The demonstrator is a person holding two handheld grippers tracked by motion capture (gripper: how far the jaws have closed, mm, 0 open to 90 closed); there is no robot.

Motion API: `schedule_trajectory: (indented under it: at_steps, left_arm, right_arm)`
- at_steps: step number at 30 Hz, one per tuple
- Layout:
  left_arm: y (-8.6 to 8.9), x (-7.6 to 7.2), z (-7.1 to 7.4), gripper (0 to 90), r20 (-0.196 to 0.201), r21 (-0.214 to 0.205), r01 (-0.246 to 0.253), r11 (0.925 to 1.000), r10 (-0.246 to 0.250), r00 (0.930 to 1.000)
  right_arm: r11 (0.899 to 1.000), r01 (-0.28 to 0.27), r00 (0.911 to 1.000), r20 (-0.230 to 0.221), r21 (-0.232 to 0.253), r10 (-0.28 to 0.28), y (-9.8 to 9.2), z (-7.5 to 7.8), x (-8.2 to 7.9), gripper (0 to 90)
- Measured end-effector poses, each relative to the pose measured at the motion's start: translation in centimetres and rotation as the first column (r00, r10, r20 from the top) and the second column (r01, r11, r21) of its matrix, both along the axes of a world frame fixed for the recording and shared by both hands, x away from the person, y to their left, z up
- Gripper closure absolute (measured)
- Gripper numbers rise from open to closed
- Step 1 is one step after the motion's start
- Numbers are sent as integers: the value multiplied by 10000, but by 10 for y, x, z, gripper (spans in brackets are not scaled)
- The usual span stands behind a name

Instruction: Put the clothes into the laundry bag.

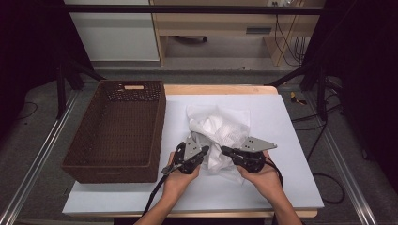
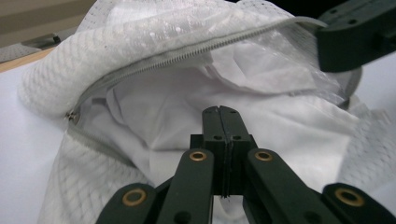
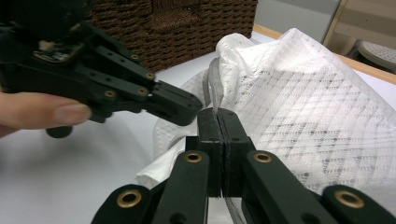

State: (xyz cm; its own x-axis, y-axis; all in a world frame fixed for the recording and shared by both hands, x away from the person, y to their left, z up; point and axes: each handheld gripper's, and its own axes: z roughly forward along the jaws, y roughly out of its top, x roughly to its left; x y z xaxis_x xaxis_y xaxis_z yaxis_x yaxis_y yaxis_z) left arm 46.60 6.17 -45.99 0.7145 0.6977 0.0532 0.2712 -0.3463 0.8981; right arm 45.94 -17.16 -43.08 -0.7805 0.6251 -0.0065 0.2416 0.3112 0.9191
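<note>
Wicker basket [image 1: 117, 131] sits out past your left hand-held gripper [image 1: 199, 152], and the white mesh zip bag [image 1: 218, 131] lies on the tabletop [image 1: 291, 140] between both tools. Your right hand-held gripper [image 3: 218, 116] is clamped on the bag's zipper edge [image 3: 214, 88]; the left's jaws are shut with nothing visibly pinched, poking at the open mouth. Looks like the opening step: next, grab the opposite rim.

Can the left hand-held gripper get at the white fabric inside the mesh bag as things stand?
Probably yes. The mesh bag's zipper gapes open toward the left hand-held gripper, with the white fabric exposed just ahead and nothing between. Its jaws are shut, so they'd need opening first.
</note>
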Motion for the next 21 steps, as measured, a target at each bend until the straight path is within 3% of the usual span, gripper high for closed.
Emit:
schedule_trajectory:
  at_steps: [8, 12, 15, 18, 21]
  left_arm:
    - [7, -18, -3, 900, -733, 797, 208, 9966, -149, 9972]
    - [4, -27, -1, 900, -1042, 769, 666, 9948, -584, 9928]
    - [-3, -35, 2, 900, -1001, 755, 992, 9922, -915, 9908]
    - [-10, -35, 3, 900, -943, 908, 1147, 9892, -1061, 9899]
    - [-17, -29, -1, 900, -1298, 1175, 1220, 9855, -1066, 9858]
  right_arm:
    - [10000, -57, 10000, 35, -31, 57, 0, 1, -1, 897]
    - [10000, -52, 10000, 49, -39, 52, 1, 1, -1, 897]
    - [10000, -43, 10000, 48, -37, 43, 0, 1, 0, 897]
    - [10000, -10, 10000, 18, -37, 11, 0, 1, 0, 897]
    - [10000, -30, 10000, 43, -66, 30, 1, 1, 0, 897]
